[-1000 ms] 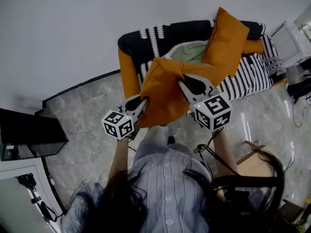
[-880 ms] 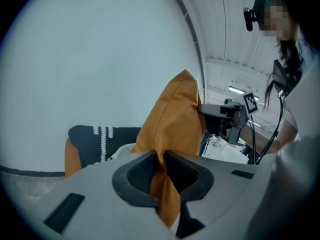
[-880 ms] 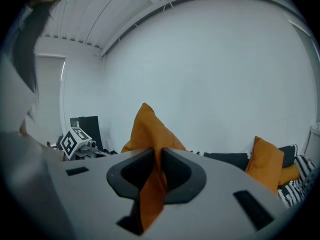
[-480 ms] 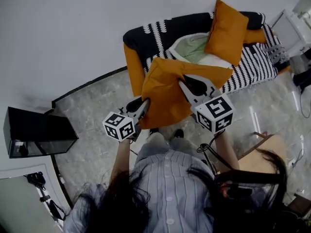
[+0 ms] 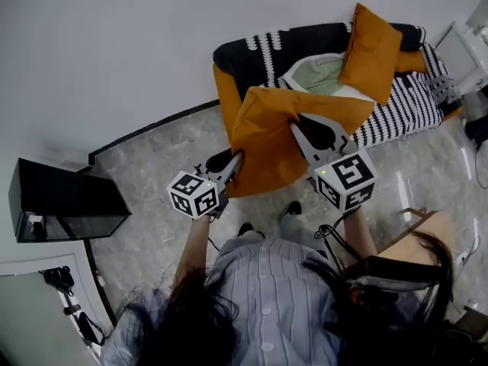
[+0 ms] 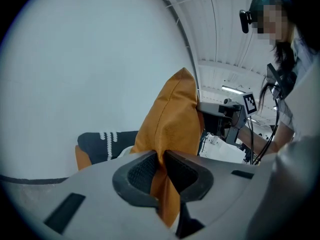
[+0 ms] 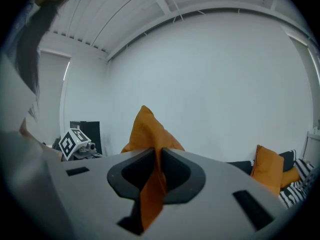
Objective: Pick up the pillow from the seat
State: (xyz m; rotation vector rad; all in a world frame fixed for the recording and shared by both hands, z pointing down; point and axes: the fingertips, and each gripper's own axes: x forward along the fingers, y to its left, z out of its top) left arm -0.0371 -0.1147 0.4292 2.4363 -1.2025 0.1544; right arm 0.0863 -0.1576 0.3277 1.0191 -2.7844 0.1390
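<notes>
The left gripper (image 5: 235, 161) and right gripper (image 5: 299, 122) each have fingers closed on the orange pillow (image 5: 267, 139), held up near the seat (image 5: 259, 52).

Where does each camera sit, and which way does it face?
Head view: on the person's head, facing steeply down at pillow, sofa, floor; shows hair, arms, left gripper, right gripper.
Left gripper view: on that gripper, along jaws shut on the pillow; shows the person's arm.
Right gripper view: on that gripper, along jaws shut on the pillow, toward the wall; shows hair.
Shared: the pillow.
</notes>
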